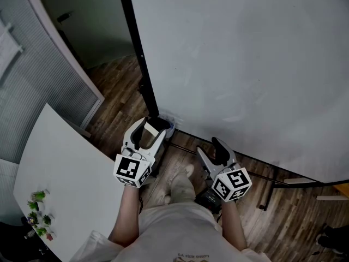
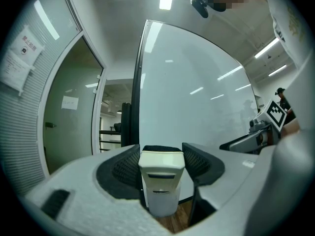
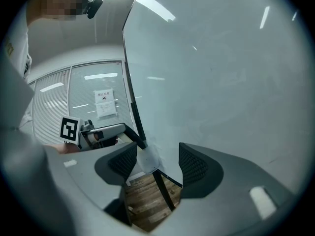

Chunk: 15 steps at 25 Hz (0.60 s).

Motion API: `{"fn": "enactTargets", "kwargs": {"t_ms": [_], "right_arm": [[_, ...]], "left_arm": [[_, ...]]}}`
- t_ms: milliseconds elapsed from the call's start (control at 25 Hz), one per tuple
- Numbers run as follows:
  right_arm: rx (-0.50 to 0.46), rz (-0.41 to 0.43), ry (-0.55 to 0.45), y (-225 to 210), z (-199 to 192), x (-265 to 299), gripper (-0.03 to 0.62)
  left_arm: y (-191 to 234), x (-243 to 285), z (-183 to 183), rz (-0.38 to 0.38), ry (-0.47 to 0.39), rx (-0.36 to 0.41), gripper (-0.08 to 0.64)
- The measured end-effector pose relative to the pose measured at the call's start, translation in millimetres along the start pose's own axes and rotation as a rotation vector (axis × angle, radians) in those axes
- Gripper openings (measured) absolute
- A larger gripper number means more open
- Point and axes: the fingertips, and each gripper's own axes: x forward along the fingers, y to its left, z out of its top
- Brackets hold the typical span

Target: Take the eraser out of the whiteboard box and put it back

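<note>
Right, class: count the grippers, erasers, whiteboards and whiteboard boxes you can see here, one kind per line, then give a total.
grippers: 2, the left gripper and the right gripper
eraser: 1, gripped in the left gripper's jaws
whiteboard: 1
whiteboard box: 1
total: 5

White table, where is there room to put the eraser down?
For the cream-white eraser: the white table top is bare between its edge by the wooden floor and the small green plants. Crowded: around those plants.
</note>
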Motion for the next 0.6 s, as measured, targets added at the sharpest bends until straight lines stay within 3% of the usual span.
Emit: {"fn": "enactTargets", "kwargs": {"t_ms": [600], "right_arm": [[0.002,-0.016,0.014,-4.5,-3.2,5.3,0.268]], "left_arm": [[3.0,5.6,-11.2,-0.013,0.019,-0.014,0.265]]}}
